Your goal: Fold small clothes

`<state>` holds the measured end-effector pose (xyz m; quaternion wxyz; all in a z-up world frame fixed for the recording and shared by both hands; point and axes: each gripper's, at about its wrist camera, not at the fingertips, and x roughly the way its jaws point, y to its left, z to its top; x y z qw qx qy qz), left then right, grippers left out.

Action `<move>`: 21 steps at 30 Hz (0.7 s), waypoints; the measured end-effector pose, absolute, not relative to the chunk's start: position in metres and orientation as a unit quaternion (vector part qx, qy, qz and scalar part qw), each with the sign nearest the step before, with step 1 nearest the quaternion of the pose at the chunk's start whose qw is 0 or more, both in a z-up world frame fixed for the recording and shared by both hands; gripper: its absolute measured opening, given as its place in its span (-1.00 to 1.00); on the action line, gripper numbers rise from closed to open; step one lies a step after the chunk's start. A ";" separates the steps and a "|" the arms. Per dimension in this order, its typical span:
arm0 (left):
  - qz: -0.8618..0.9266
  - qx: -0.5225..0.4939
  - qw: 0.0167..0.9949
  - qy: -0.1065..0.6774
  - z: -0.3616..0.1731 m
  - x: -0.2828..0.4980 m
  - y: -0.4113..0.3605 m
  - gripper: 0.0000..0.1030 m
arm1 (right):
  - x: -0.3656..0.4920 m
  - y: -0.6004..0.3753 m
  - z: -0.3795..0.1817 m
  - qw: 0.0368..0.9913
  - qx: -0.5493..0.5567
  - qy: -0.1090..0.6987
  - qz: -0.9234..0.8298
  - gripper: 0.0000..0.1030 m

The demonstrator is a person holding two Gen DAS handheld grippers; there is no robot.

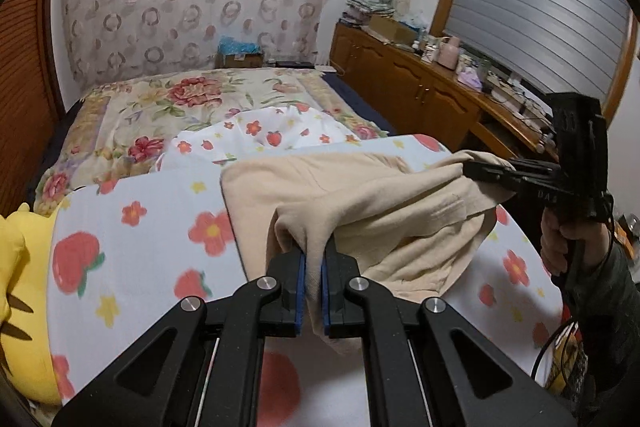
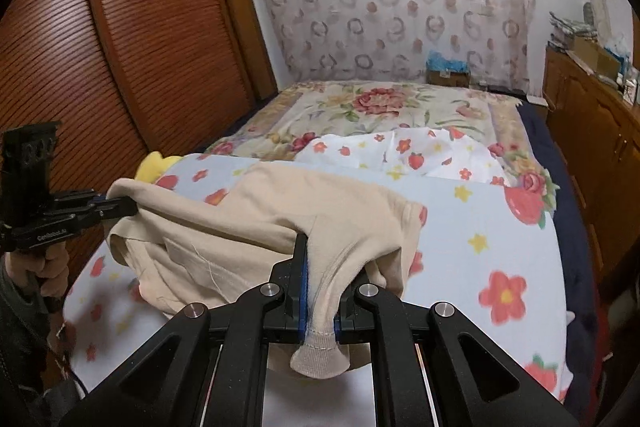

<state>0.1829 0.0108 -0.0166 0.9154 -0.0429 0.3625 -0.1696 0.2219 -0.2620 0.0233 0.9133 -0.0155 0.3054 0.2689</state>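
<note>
While the beige garment (image 1: 360, 195) sags over the strawberry blanket's (image 1: 132, 251) near edge, we grip it with left gripper (image 1: 314, 259) and right gripper (image 2: 320, 291), both clamped on cloth.

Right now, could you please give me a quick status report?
Left tool and right tool both shut on beige garment. Garment lifted, draped over strawberry blanket. Nothing in the way.

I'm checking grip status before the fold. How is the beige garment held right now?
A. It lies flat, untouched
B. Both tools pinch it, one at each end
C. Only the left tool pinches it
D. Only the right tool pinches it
B: the left tool and the right tool are each closed on an edge of the beige garment, lifting it above the strawberry blanket.
</note>
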 end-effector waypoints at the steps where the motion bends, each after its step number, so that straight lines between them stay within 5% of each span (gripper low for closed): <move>1: -0.168 -0.044 0.915 0.365 -0.019 0.189 0.013 -0.87 | 0.229 -0.257 0.021 0.913 -0.020 0.308 0.267 -0.84; 21: -0.152 -0.027 0.902 0.402 -0.043 0.245 0.010 -0.87 | 0.262 -0.238 0.028 0.903 -0.030 0.335 0.266 -0.84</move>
